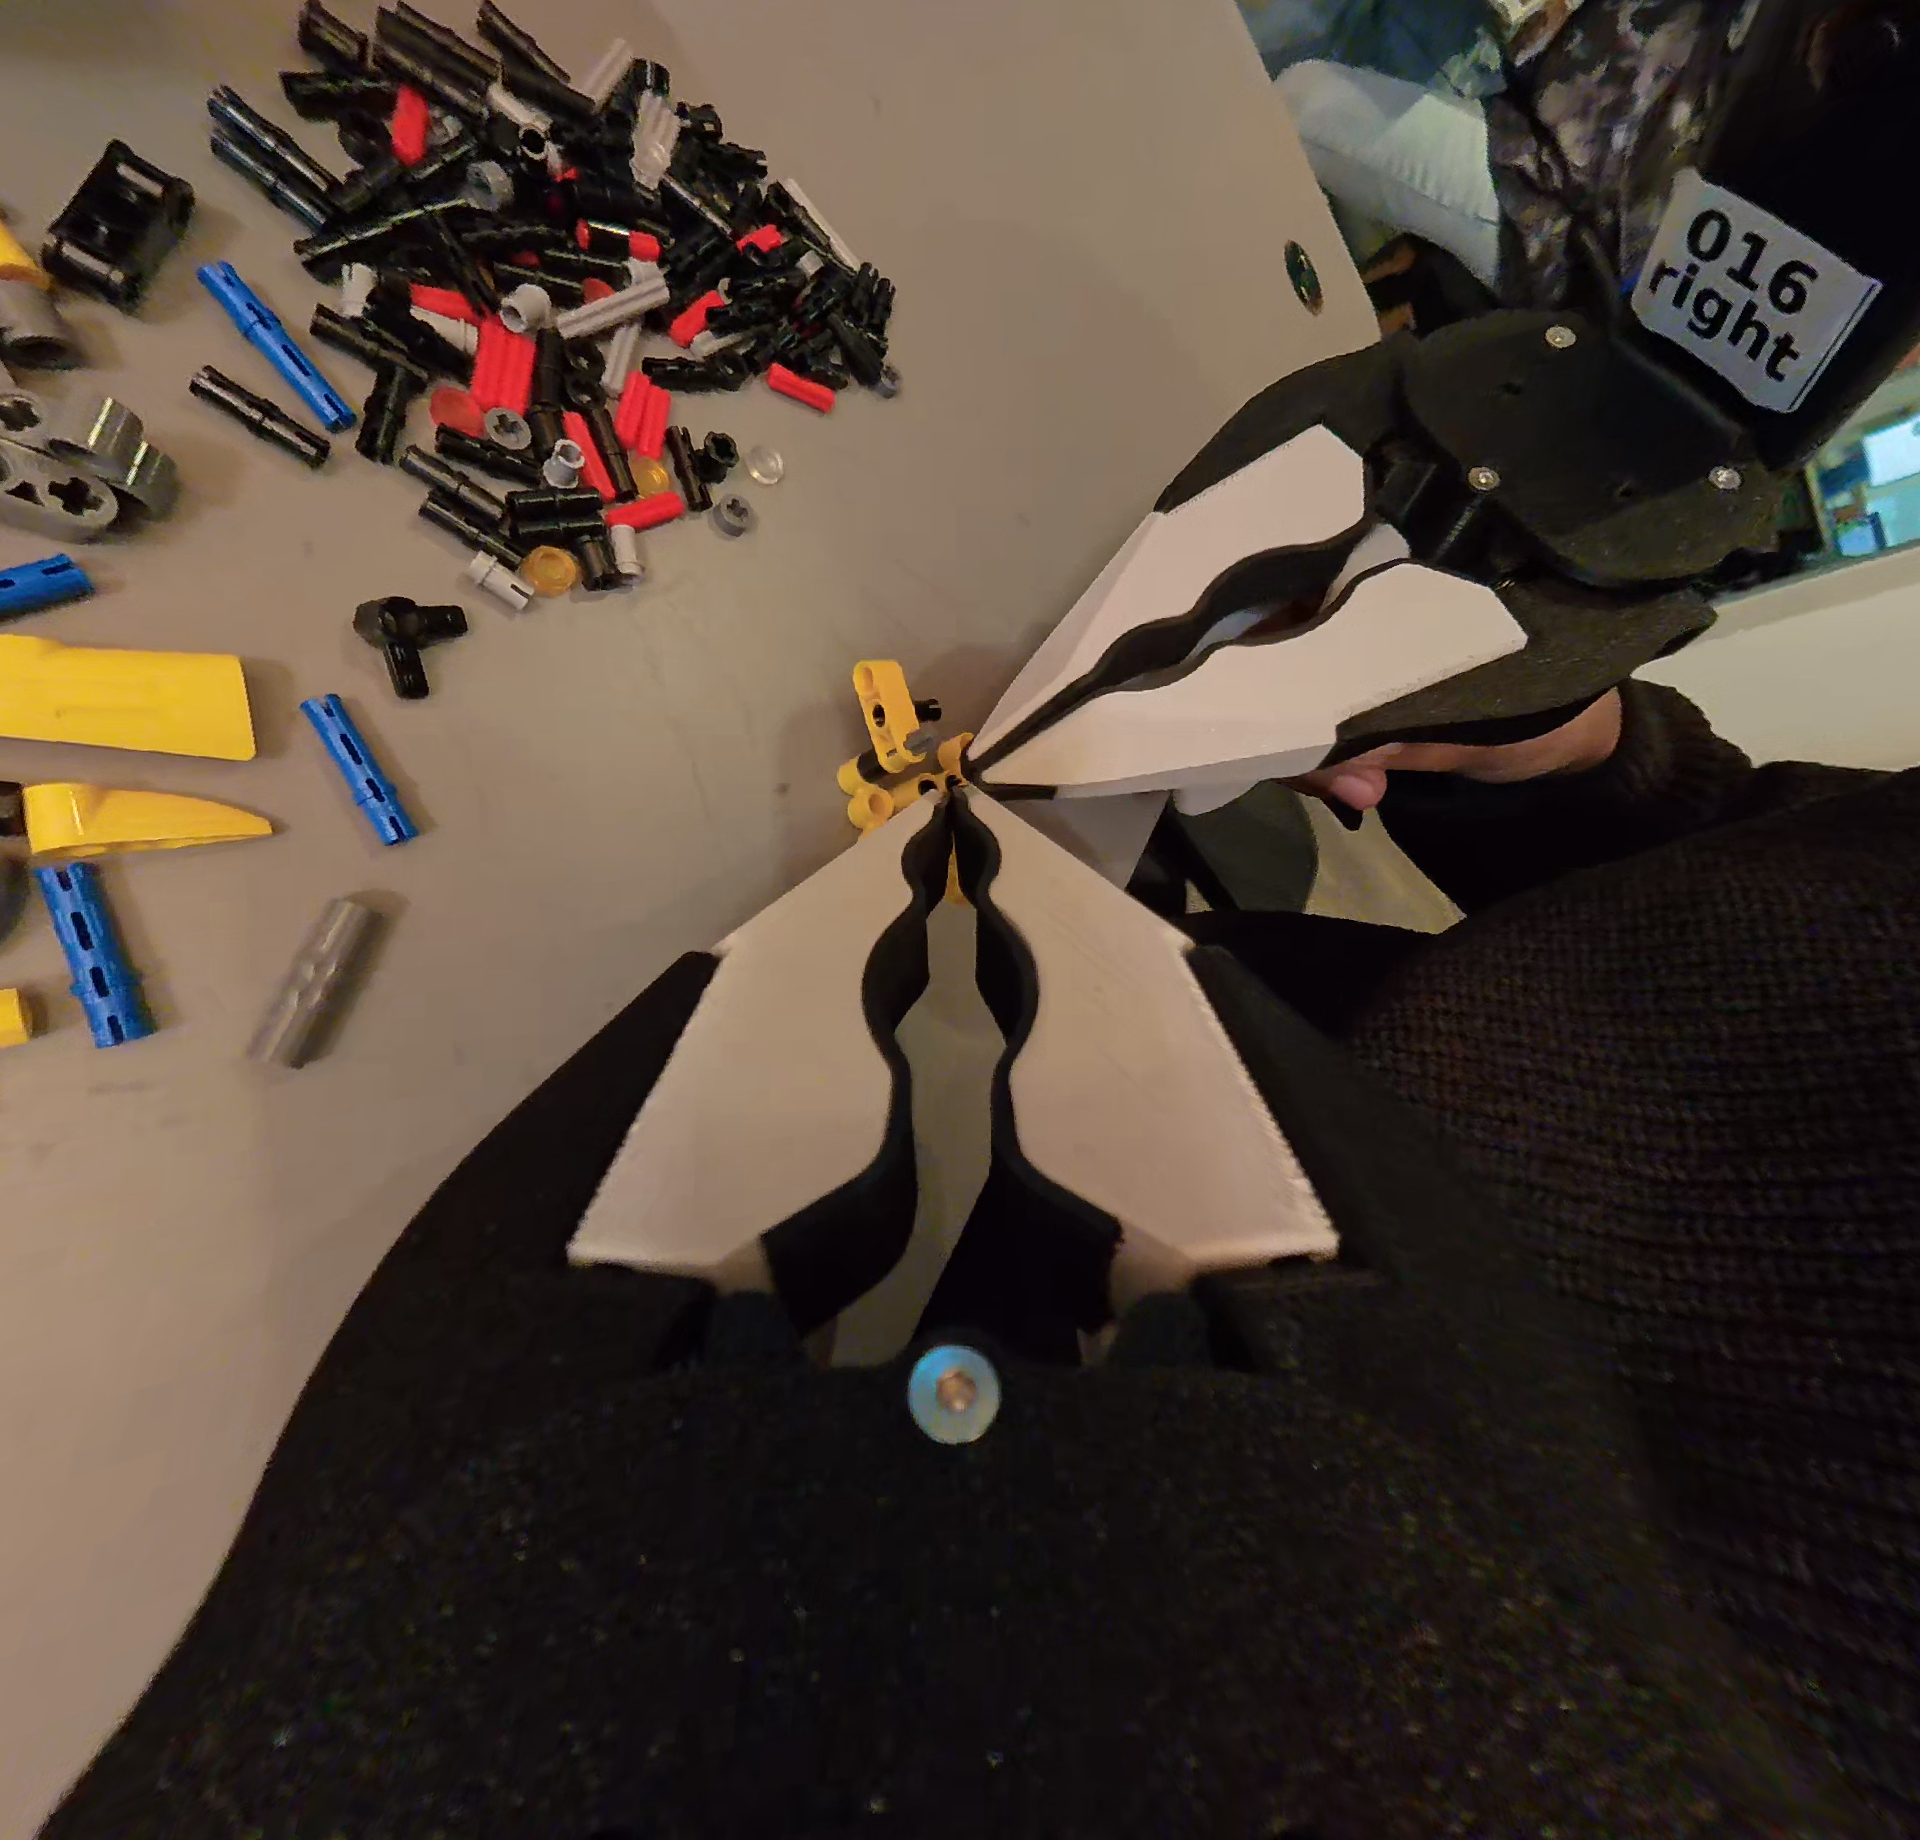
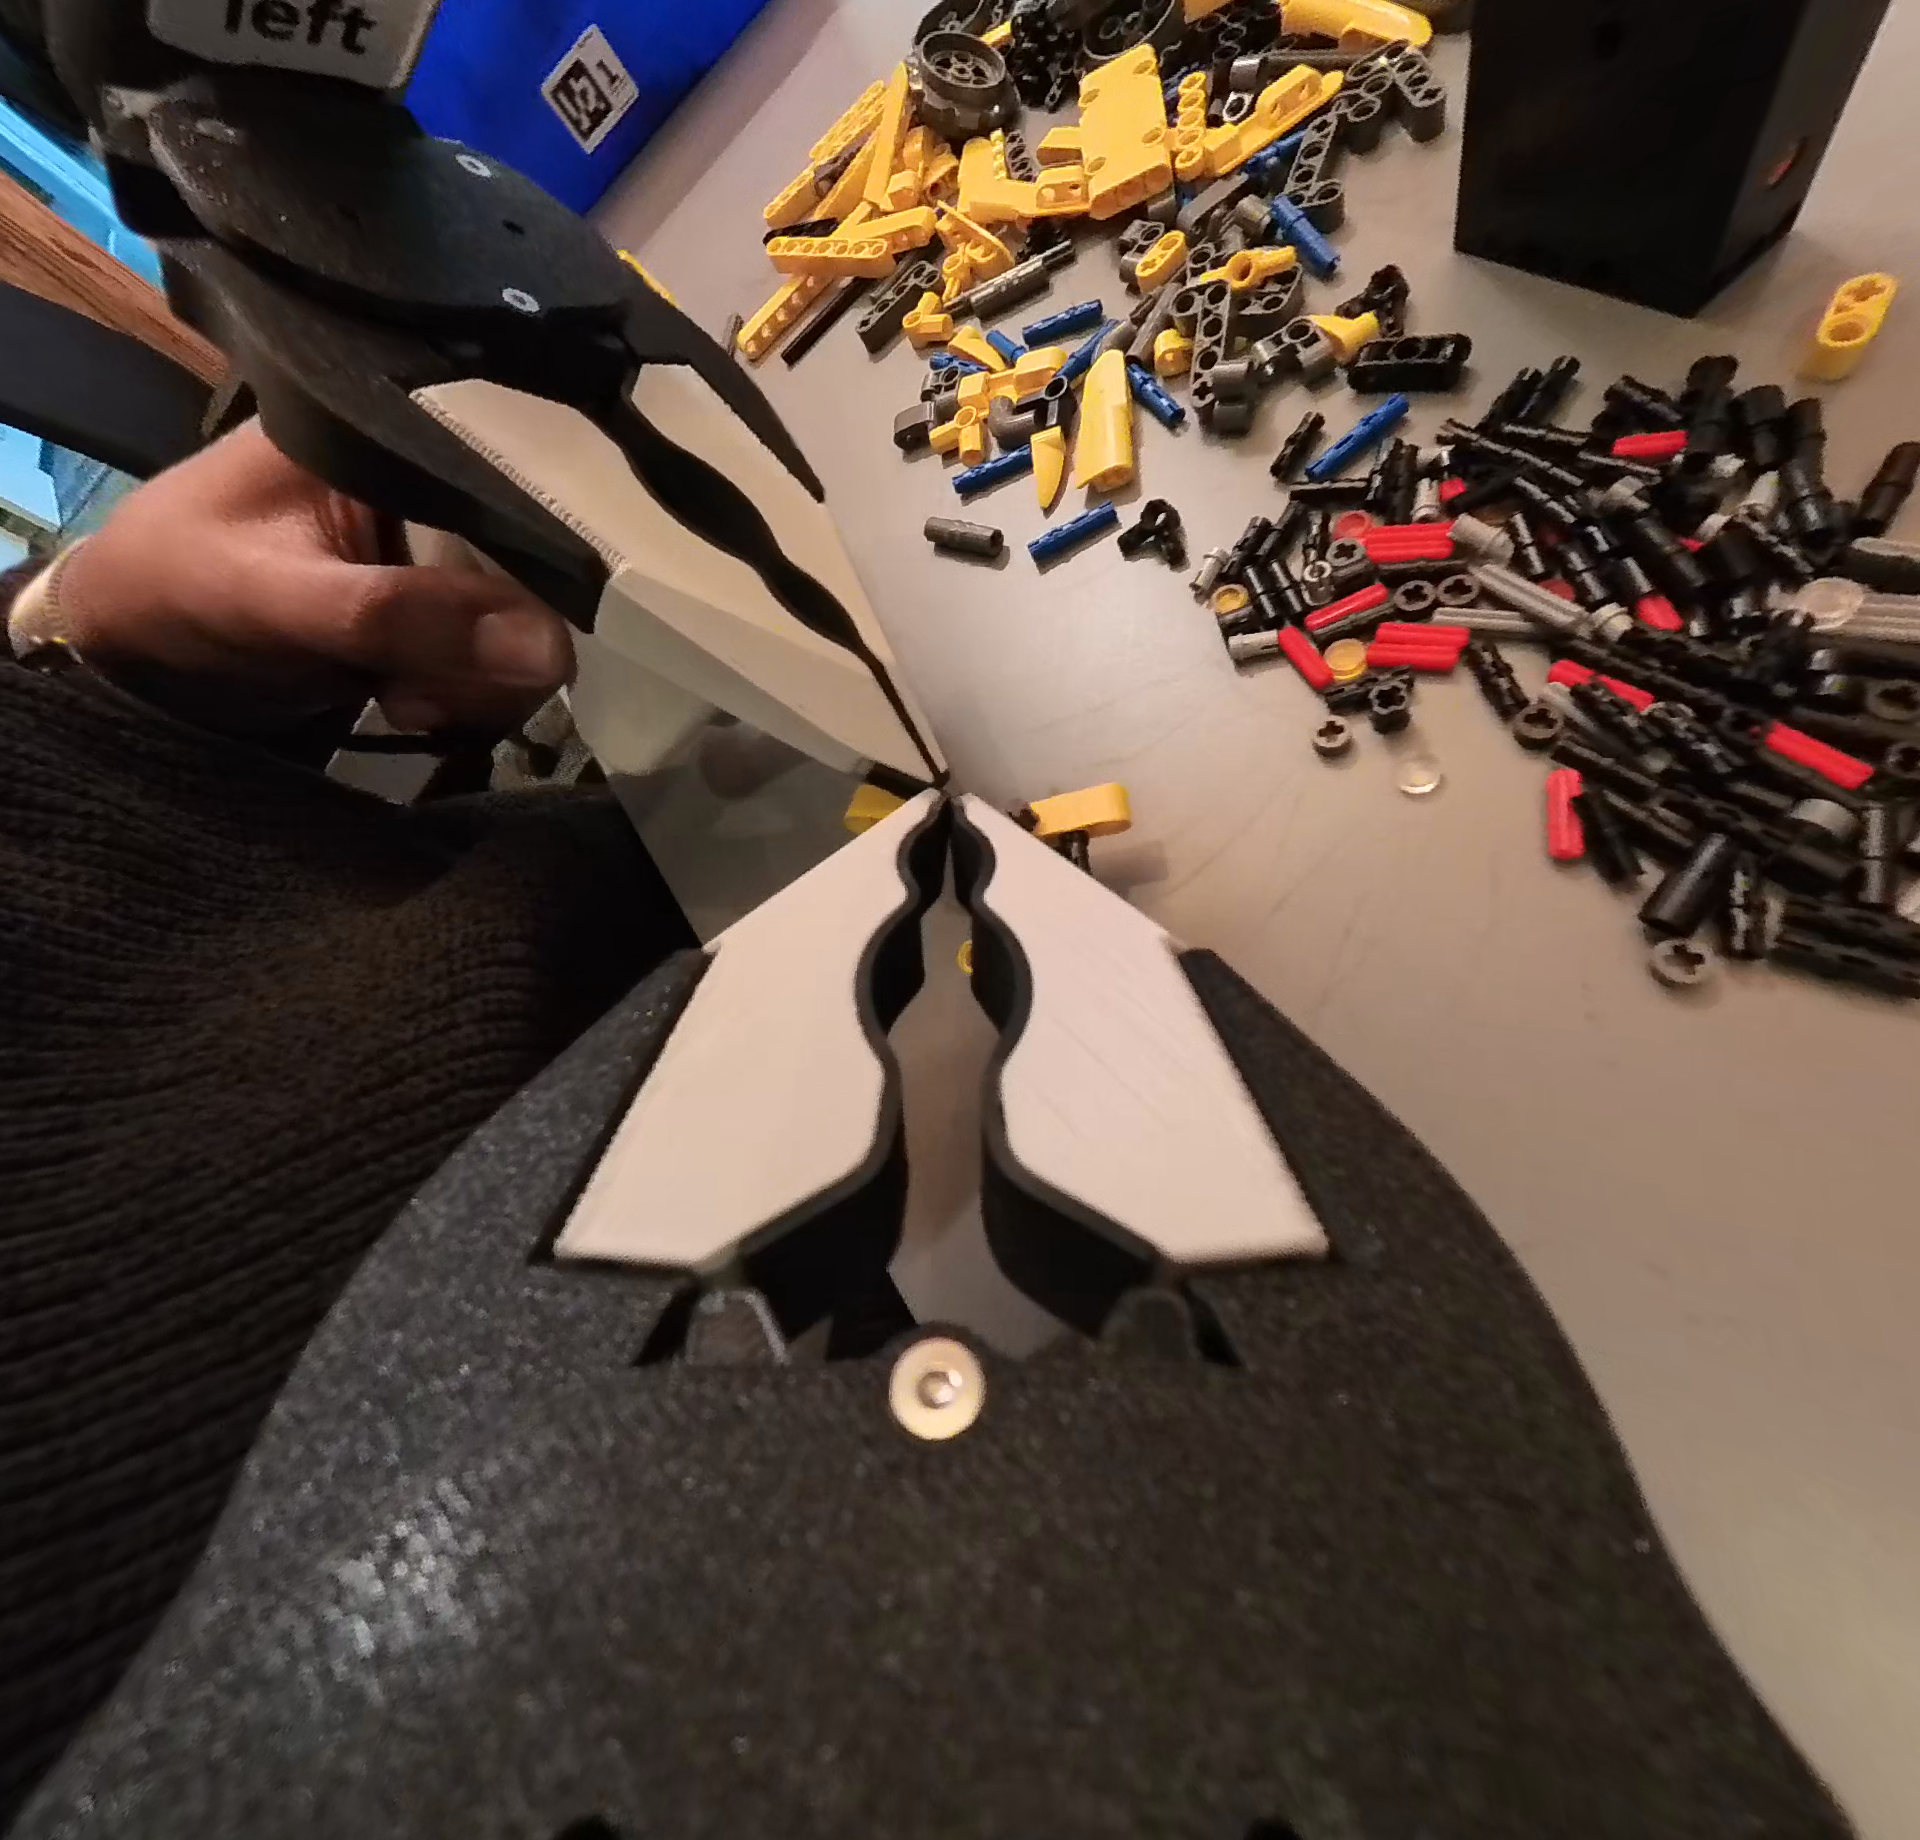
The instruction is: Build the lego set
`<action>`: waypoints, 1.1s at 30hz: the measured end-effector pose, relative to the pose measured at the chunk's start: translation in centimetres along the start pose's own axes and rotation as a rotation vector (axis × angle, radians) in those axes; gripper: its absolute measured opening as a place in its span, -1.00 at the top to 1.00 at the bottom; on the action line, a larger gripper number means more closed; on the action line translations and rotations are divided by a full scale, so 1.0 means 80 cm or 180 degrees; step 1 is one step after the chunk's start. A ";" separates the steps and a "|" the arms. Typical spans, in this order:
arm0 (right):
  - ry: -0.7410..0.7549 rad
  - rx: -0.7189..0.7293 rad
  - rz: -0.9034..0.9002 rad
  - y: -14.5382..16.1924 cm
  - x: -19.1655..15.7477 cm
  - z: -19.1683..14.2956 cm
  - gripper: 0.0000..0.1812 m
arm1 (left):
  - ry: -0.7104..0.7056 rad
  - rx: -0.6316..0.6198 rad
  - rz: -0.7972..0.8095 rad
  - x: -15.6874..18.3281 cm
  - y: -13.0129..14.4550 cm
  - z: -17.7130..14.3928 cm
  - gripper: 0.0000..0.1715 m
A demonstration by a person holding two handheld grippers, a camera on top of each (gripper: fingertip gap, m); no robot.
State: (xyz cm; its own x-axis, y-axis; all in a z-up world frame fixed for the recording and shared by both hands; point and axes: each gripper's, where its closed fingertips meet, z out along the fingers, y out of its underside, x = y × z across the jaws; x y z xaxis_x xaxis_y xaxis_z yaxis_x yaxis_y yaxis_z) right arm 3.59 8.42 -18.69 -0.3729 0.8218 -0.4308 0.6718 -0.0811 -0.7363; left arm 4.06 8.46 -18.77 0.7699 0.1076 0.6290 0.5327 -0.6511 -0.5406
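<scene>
A small yellow brick assembly (image 1: 896, 751), light, stiff and fiddly, is pinched by both the left gripper (image 1: 954, 798) and right gripper (image 2: 951, 803) near the table's (image 1: 1039, 232) edge.

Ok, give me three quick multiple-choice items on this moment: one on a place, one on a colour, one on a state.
1. Where is the small yellow plastic beam assembly?
A. in the pile
B. between both grippers' tips
C. on the black box

2. What colour are the long pins lying by the grey cylindrical connector?
A. blue
B. green
C. white

3. How does the left gripper stand?
A. wide open
B. shut on the assembly
C. out of view

Answers: 1 B, the right gripper and the left meet on it; 2 A, blue pins lie nearby on the grey table; 3 B, its tips pinch yellow plastic.
</scene>
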 end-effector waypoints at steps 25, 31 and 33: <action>0.0012 0.0014 -0.0149 0.004 -0.004 -0.001 1.00 | -0.0045 0.0384 0.0227 0.009 -0.001 -0.011 0.81; 0.0031 0.0019 -0.0174 0.003 -0.004 -0.001 1.00 | -0.0247 0.0278 0.0503 0.008 0.013 -0.007 0.79; 0.0066 0.0019 -0.0197 0.002 -0.002 -0.001 1.00 | -0.0330 0.0271 0.0559 0.005 0.016 -0.006 0.80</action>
State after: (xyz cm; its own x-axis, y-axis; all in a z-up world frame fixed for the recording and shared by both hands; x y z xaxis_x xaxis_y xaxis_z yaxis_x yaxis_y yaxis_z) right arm 3.84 8.28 -18.71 -0.4002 0.8369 -0.3734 0.6440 -0.0330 -0.7643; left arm 4.86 7.31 -18.92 0.8832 0.0778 0.4626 0.4117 -0.6013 -0.6848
